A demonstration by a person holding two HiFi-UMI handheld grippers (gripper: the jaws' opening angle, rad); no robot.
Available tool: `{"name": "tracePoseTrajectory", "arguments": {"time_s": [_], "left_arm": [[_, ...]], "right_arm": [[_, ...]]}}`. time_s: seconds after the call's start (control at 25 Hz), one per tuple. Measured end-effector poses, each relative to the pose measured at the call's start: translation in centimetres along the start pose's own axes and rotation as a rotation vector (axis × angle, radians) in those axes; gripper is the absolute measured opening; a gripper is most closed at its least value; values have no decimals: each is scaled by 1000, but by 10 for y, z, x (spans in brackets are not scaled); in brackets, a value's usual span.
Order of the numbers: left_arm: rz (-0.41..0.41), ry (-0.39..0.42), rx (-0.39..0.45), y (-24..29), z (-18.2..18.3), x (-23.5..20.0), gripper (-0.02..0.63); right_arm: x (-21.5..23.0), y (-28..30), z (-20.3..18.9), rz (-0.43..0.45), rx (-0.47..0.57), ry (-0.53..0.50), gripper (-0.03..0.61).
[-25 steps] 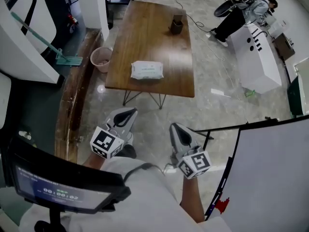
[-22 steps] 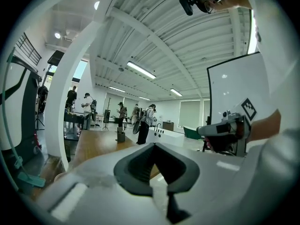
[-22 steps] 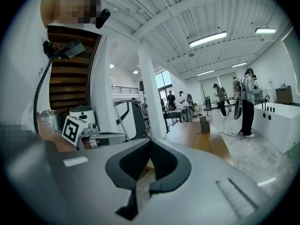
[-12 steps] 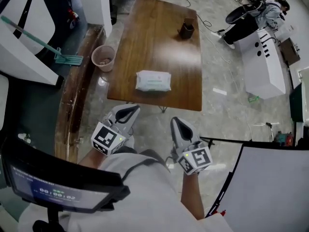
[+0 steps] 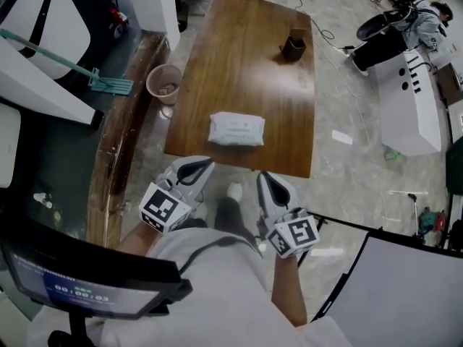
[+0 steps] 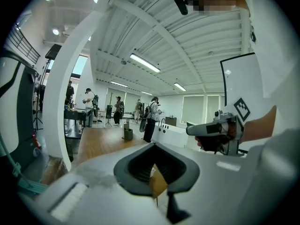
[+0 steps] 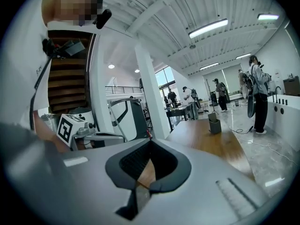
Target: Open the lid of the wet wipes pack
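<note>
The white wet wipes pack (image 5: 236, 129) lies flat near the front edge of the long wooden table (image 5: 246, 63), its lid down. Both grippers hover side by side just short of that edge, over the floor and apart from the pack. My left gripper (image 5: 202, 164) points at the table's front left corner with its jaws together and nothing between them. My right gripper (image 5: 263, 176) is shut and empty too, in front of the table's right half. In the left gripper view my left gripper (image 6: 154, 145) is closed, and the table top (image 6: 101, 139) stretches ahead. In the right gripper view my right gripper (image 7: 149, 143) is closed.
A dark holder (image 5: 294, 48) stands at the table's far end. A pink bin (image 5: 163, 84) and a mop (image 5: 108, 85) are left of the table. A white cabinet (image 5: 414, 100) and a seated person (image 5: 405, 27) are at the right. A white panel (image 5: 405, 288) stands at my right.
I have walked toward the table: both grippers came forward together up to its front edge, and the pack is nearer. Both stayed shut.
</note>
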State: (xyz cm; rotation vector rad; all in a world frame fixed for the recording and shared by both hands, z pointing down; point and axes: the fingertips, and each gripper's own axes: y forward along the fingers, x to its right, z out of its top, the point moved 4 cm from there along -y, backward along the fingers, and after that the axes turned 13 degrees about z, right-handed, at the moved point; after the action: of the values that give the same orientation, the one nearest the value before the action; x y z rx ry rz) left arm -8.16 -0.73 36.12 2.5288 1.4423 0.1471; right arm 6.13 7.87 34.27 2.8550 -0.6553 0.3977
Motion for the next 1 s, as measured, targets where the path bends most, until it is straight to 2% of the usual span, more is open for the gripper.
{"name": "tracePoseTrajectory", "arguments": {"time_s": [0.4,0.76,1.0], "left_arm": [[138,-36,15,58,22,-3,3],[297,-35,-15,91,21,-6,3],[369,-43,-35,102,15,-6,3]], "right_arm": [[70,34,14,166,-71,-123,9],[117,52,15,330,-127,-151,9],[130,61,8,411,-166,-150,9]]}}
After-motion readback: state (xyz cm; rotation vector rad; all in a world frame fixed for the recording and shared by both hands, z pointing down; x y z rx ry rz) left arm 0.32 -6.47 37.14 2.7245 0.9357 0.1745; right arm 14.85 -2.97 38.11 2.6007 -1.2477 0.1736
